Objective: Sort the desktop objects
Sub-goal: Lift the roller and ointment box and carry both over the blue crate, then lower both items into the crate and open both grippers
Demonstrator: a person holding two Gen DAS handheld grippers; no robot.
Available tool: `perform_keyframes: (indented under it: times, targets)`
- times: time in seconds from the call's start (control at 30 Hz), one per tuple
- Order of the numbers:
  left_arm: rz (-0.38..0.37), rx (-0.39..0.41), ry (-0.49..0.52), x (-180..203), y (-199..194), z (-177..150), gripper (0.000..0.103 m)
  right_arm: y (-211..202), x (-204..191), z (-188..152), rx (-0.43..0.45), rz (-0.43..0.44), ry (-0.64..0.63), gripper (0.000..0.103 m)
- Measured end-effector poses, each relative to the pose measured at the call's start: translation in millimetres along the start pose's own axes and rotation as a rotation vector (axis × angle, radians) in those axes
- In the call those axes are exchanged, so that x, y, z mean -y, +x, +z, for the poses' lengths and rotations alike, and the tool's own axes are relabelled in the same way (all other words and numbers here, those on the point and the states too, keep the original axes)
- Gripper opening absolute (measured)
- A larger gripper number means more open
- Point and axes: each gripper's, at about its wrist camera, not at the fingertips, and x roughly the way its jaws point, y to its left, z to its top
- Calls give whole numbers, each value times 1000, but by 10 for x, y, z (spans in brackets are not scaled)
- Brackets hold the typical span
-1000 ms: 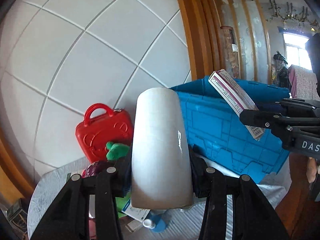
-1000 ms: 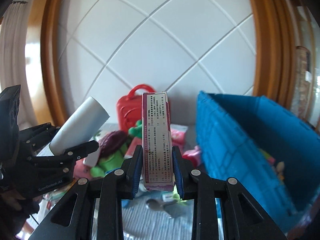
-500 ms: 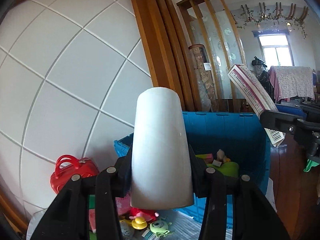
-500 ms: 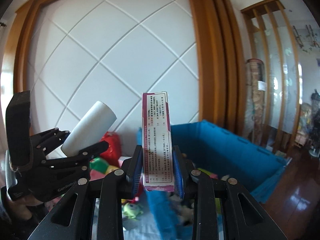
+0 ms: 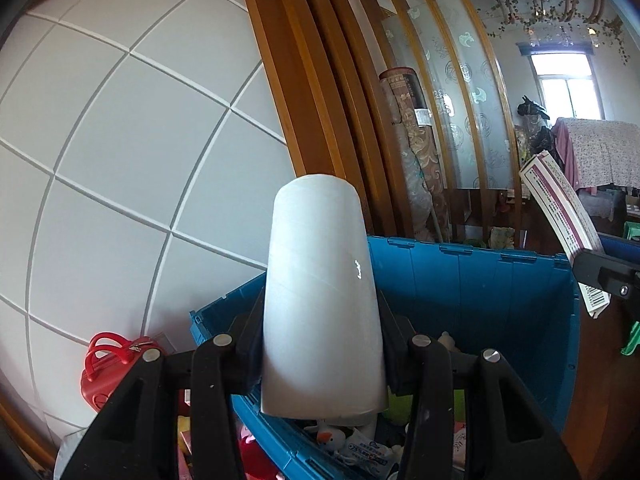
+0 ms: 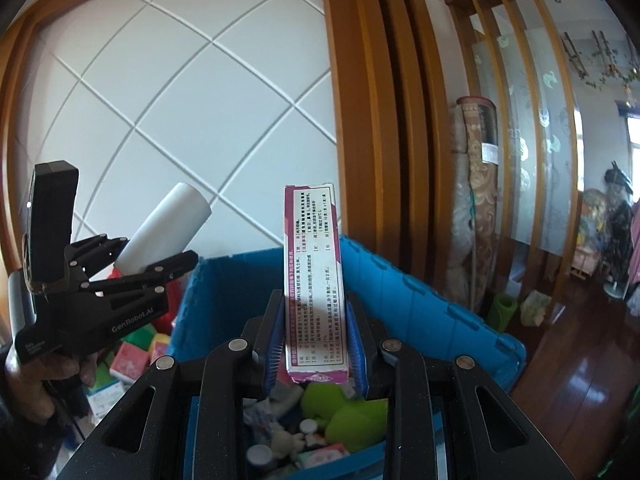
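Note:
My left gripper (image 5: 322,344) is shut on a white cylinder roll (image 5: 320,292), held upright above the near left wall of the blue crate (image 5: 480,280). My right gripper (image 6: 314,340) is shut on a purple and white carton box (image 6: 314,280), held upright over the blue crate (image 6: 420,300). The left gripper (image 6: 176,266) with its roll (image 6: 166,232) shows at the left of the right wrist view. The box (image 5: 560,224) shows at the right edge of the left wrist view. The crate holds several small toys and packets.
A red toy case (image 5: 116,364) and loose toys and packets (image 6: 128,360) lie on the table left of the crate. A white panelled wall and wooden frame stand behind. A wooden floor (image 6: 568,380) lies to the right.
Both grippers have swung right and up from the table's clutter to above the blue crate, each still holding its object. The crate's inside now shows below both.

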Motion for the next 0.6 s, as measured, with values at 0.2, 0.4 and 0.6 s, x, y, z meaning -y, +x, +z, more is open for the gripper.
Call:
perform_keyframes:
  times: [0.2,0.4,0.6]
  targets:
    - [9,-42,15,112,332,147,46,391,292,-1,-45,-22,34,29]
    - [135,26,-1,116,328,342,100,520,443,67,-15,-70,60,54]
    - [147,34,-29,37,229,410,102,409,444,61,1,-46,64,56]
